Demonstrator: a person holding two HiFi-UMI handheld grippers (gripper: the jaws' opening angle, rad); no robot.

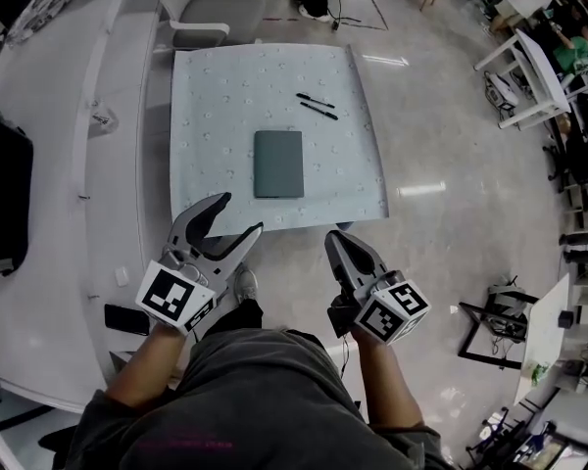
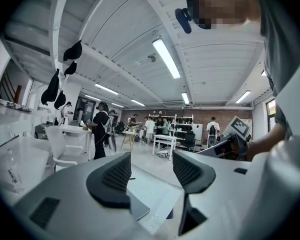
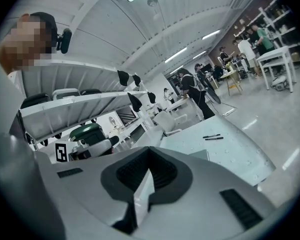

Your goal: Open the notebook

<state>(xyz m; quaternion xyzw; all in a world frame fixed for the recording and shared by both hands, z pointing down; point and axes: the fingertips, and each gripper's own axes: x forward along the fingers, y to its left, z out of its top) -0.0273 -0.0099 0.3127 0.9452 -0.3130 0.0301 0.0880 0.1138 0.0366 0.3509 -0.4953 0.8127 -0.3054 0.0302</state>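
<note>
Nothing's started: the notebook (image 1: 277, 164) looks closed from here, flat on the surface (image 1: 216, 96). The left gripper (image 1: 239, 213) has its fingers spread, the right gripper (image 1: 335, 241) has them pinched together on nothing, and both are well short of it.

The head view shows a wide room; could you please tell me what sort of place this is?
Probably an open-plan lab or workshop: white worktables stand across a polished floor, ceiling strip lights run overhead, and people gather near shelving at the back.
</note>
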